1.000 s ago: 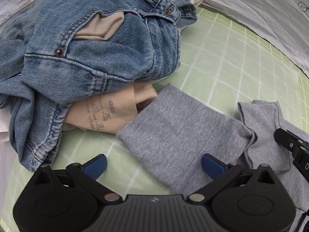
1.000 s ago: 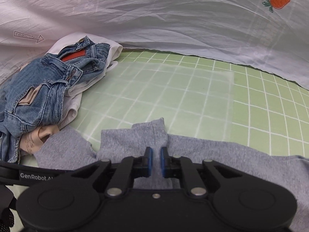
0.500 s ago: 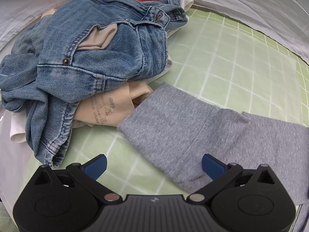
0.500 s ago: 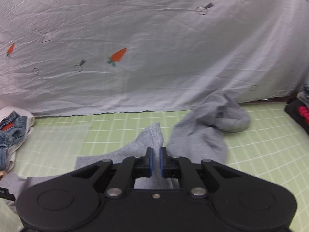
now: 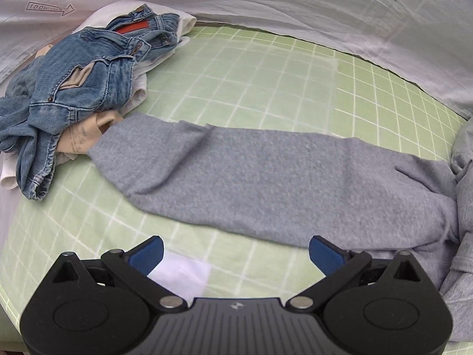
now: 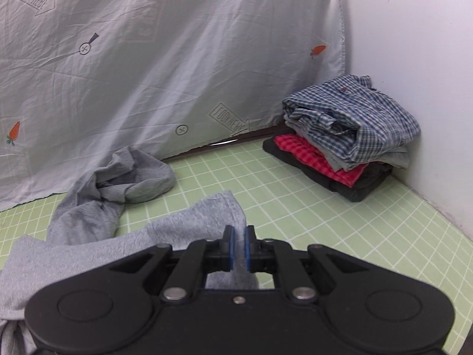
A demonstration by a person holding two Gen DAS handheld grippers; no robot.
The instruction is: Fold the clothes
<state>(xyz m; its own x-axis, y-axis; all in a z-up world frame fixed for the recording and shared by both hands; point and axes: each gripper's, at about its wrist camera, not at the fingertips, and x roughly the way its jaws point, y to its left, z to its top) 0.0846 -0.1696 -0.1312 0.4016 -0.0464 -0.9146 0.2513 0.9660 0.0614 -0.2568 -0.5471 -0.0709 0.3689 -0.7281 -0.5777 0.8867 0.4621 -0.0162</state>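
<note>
1. We see the grey knit garment (image 5: 266, 177) spread lengthwise across the green grid-lined counter (image 5: 251, 68); one end lies just beside a crumpled pile of blue denim jeans (image 5: 82, 82), the other end is bunched at the right edge of the left wrist view.
2. Our left gripper (image 5: 236, 254) is released, its blue pads (image 5: 146, 256) spread wide above the counter at the garment's near edge, grasping nothing.
3. Our right gripper (image 6: 239, 248) is clenched on a fold of the same grey garment (image 6: 192, 230), which rises between its nearly closed pads; the rest trails back towards the hanging white printed sheet (image 6: 147, 74).
4. A stack of folded clothes topped by a blue checked shirt (image 6: 351, 118) sits in the far corner, well apart from the work.
5. We judge the step in hand to be the laying-out of the garment, before any fold is made.
6. The next move, in our judgement, calls for drawing the bunched end taut and flat, then setting the free left gripper on the opposite edge, so that both corners can be carried over together.
</note>
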